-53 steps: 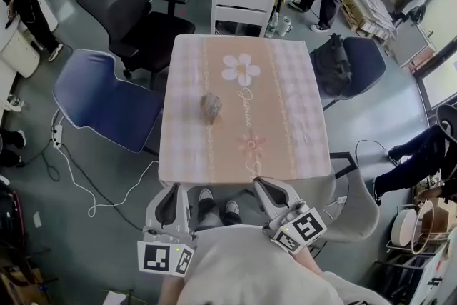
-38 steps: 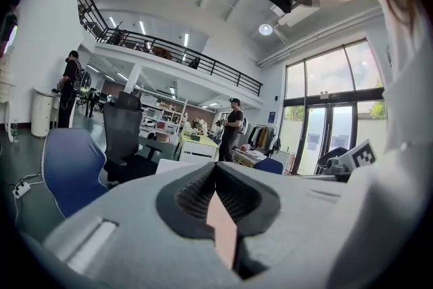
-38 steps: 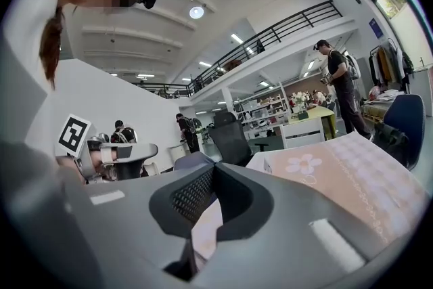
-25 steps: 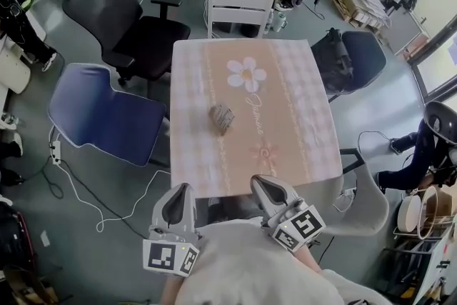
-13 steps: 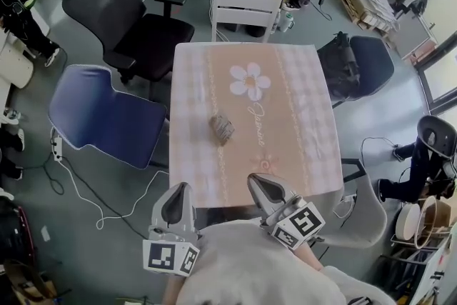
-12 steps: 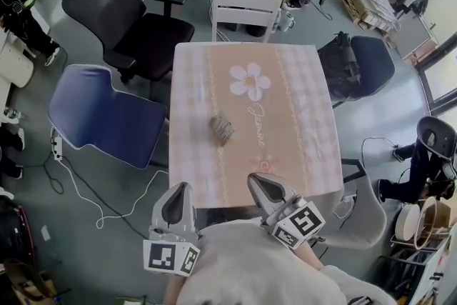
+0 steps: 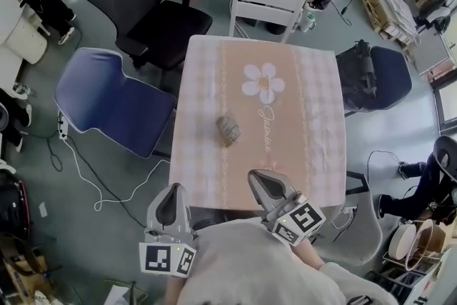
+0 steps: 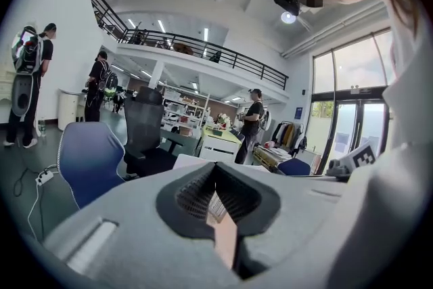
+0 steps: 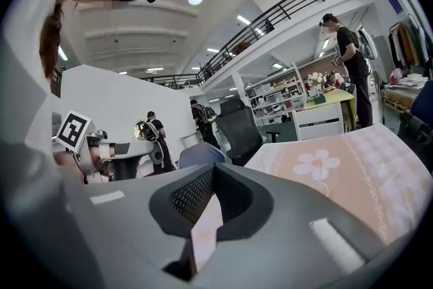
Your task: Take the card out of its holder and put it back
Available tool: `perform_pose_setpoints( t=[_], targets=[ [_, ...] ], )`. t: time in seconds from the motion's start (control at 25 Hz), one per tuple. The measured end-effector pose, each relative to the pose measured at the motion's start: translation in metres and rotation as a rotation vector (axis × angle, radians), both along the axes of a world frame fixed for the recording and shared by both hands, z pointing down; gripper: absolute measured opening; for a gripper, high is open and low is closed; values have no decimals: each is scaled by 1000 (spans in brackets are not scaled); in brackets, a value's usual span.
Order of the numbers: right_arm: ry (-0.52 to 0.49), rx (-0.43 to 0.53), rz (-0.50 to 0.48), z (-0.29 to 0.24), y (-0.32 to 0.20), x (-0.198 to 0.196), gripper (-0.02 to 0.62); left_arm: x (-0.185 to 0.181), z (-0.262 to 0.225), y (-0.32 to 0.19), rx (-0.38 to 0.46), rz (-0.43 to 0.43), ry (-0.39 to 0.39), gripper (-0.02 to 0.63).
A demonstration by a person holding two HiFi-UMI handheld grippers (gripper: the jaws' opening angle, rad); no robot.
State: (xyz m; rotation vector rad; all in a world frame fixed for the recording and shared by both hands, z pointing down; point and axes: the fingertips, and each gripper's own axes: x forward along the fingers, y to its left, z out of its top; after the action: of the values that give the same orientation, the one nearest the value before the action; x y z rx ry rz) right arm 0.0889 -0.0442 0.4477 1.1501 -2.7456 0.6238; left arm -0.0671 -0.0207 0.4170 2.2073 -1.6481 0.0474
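A small grey-brown card holder (image 7: 228, 130) lies near the middle of the pink checked table (image 7: 307, 153); I cannot make out a card in it. My left gripper (image 7: 171, 191) hovers at the table's front left corner with its jaws together and nothing in them. Over the front edge, my right gripper (image 7: 255, 176) is shut and empty. Both are well short of the holder. In the left gripper view the left gripper (image 8: 215, 169) points at the chairs beyond. The right gripper view shows the right gripper (image 9: 213, 171) beside the table (image 9: 352, 159).
A blue chair (image 7: 114, 100) and a black office chair (image 7: 143, 3) stand left of the table. A white chair (image 7: 268, 7) is at the far side and a dark chair with a bag (image 7: 375, 75) at the right. A cable (image 7: 93, 175) lies on the floor. People stand at the back.
Both grippers have come forward toward the table; the right one's tips now reach over its front edge. The card holder has stayed where it was.
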Motion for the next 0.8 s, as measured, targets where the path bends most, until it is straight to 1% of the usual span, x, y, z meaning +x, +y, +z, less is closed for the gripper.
perform_pose_setpoints(
  t=[0.16, 0.48, 0.8],
  targets=[
    [0, -8, 2, 2, -4, 4, -3, 3, -1, -5, 3, -1, -5, 0],
    [18, -19, 78, 4, -11, 17, -2, 12, -3, -25, 12, 72, 2, 0],
    [27, -25, 141, -1, -7, 1, -3, 1, -5, -32, 9, 144, 19, 0]
  ],
)
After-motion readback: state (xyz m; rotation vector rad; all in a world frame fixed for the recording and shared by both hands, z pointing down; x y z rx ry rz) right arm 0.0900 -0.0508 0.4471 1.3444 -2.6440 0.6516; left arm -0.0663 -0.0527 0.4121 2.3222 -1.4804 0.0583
